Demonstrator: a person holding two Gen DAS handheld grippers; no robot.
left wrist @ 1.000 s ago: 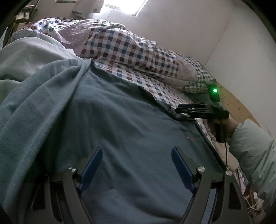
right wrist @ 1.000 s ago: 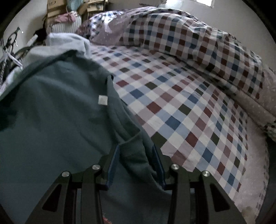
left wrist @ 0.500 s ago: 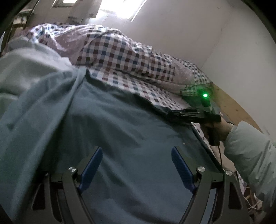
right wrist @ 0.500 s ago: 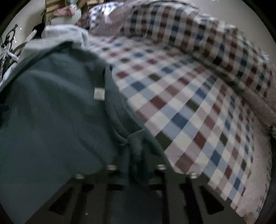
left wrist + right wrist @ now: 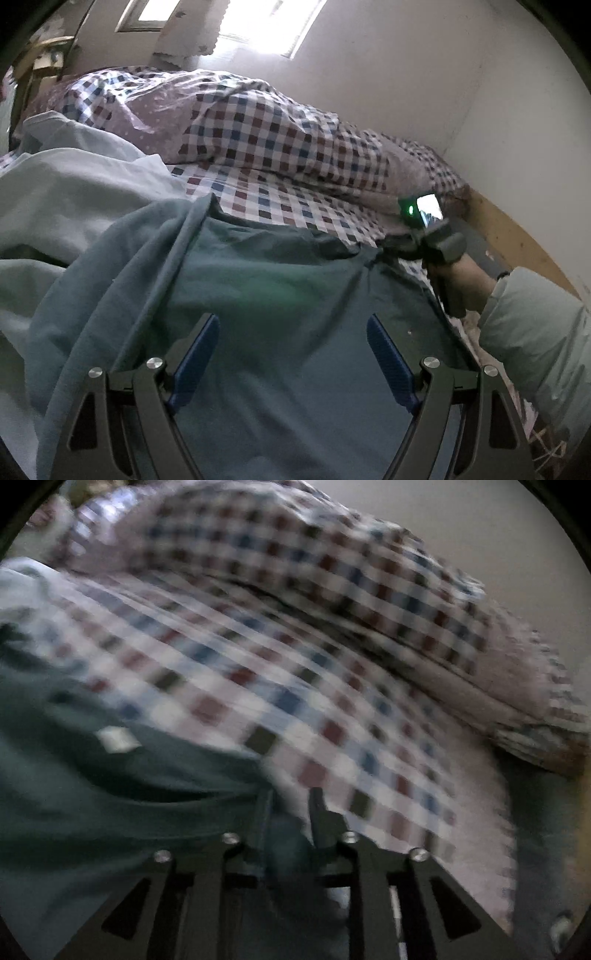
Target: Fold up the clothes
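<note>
Teal garment spread on the bed, one edge pinched

Near, the left gripper [image 5: 291, 354] hangs wide apart over the teal garment [image 5: 280, 295]; farther right, the right gripper [image 5: 290, 808] looks clamped on its edge (blurry, though), probably to carry a fold over; checked quilt [image 5: 266, 140] bunched along the far wall.

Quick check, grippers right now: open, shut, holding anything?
Left gripper: open, holding nothing.
Right gripper: shut on the teal garment.
</note>
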